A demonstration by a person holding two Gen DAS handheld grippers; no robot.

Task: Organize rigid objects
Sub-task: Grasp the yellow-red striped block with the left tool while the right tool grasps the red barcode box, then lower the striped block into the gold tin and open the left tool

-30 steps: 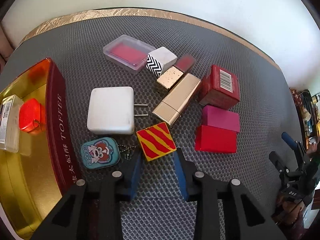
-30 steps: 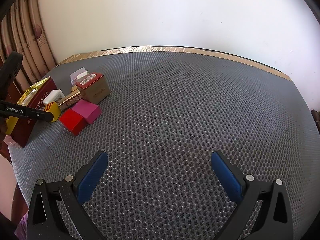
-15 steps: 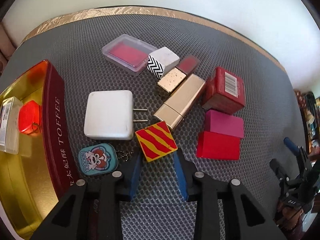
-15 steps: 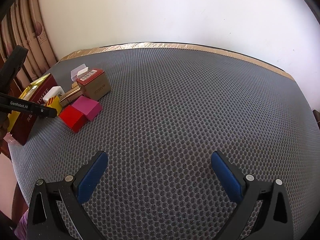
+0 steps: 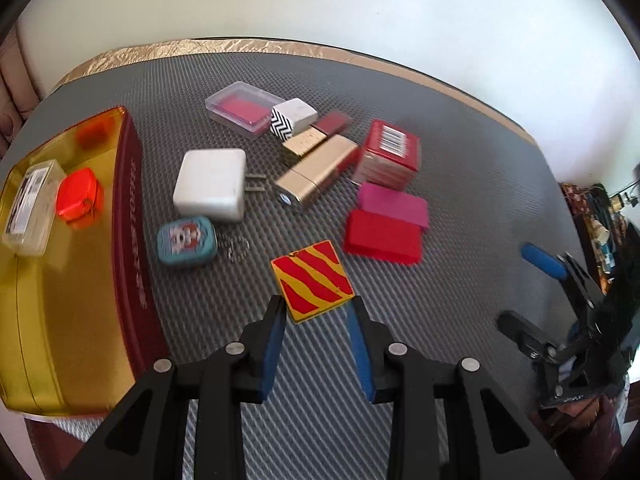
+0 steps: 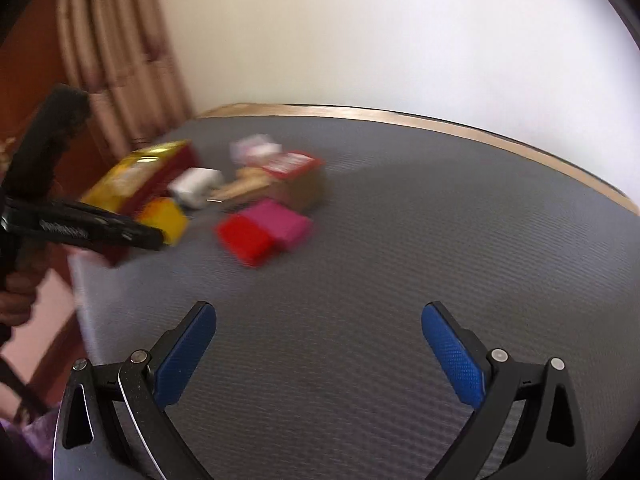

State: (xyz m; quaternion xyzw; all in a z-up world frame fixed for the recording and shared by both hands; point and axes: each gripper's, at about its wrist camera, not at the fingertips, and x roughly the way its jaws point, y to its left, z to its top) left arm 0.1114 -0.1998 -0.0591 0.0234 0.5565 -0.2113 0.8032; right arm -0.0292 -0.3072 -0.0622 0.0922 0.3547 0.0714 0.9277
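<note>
My left gripper (image 5: 315, 312) is shut on a red-and-yellow striped square block (image 5: 312, 280) and holds it above the mat. On the mat ahead lie a white charger (image 5: 210, 184), a blue cartoon tin (image 5: 186, 241), a gold lipstick case (image 5: 316, 176), a red barcode box (image 5: 390, 156), a pink block (image 5: 394, 202) and a red block (image 5: 382, 236). The toffee tin (image 5: 128, 216) at the left holds an orange item (image 5: 78, 196) and a clear case (image 5: 30, 204). My right gripper (image 6: 319, 336) is open and empty over bare mat.
A clear box with a pink insert (image 5: 240, 108) and a zigzag-patterned block (image 5: 292, 122) lie at the back. The mat's gold edge (image 5: 280, 46) runs along the white wall. In the right wrist view the left gripper's body (image 6: 80, 228) shows at the left, a curtain (image 6: 112, 60) behind.
My left gripper has lifted the striped block off the mat and pulled it back from the other objects. My right gripper has swung left, still open.
</note>
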